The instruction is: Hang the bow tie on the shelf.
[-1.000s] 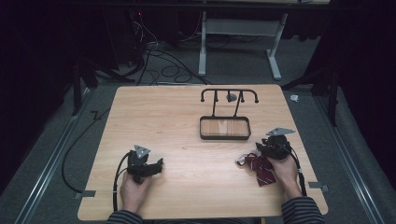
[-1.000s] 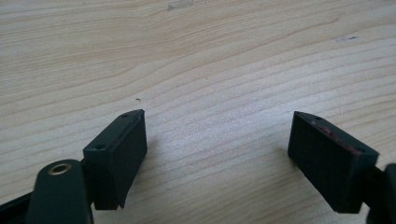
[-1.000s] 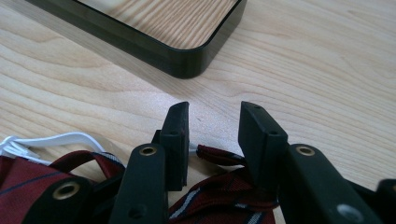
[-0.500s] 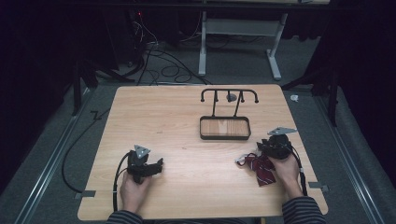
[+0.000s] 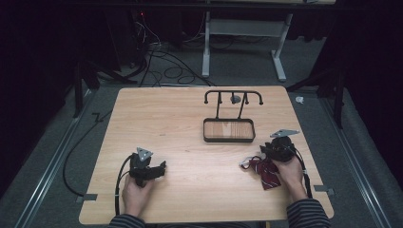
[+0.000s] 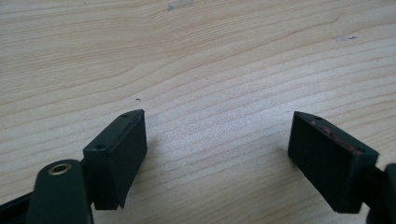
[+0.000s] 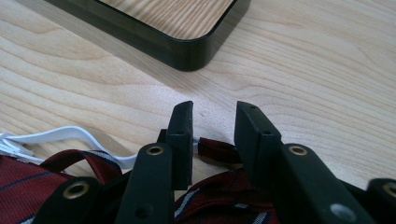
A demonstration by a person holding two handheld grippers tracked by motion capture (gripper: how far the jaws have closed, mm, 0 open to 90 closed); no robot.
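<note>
Two grippers on the counter (image 5: 190, 118): right gripper (image 7: 212, 122) half-closed astride a fold of the red striped tie (image 5: 267, 172), just been closing, pads not visibly pinching. Tie lies under the right hand (image 5: 290, 172), near the tray (image 5: 228, 137); left gripper (image 6: 217, 140) wide open, empty, well apart.

Both sleeves (image 5: 308, 214) are dark with thin pale stripes. Each hand carries a black gripper, the left gripper (image 5: 163, 167) and the right gripper (image 5: 263, 153), with a grey three-cornered plate (image 5: 144, 153) on top and a black cable (image 5: 118, 183) trailing from it. The jaws are blocky black pads on arms with brass-ringed holes (image 7: 154, 150) and small screw pits.
</note>
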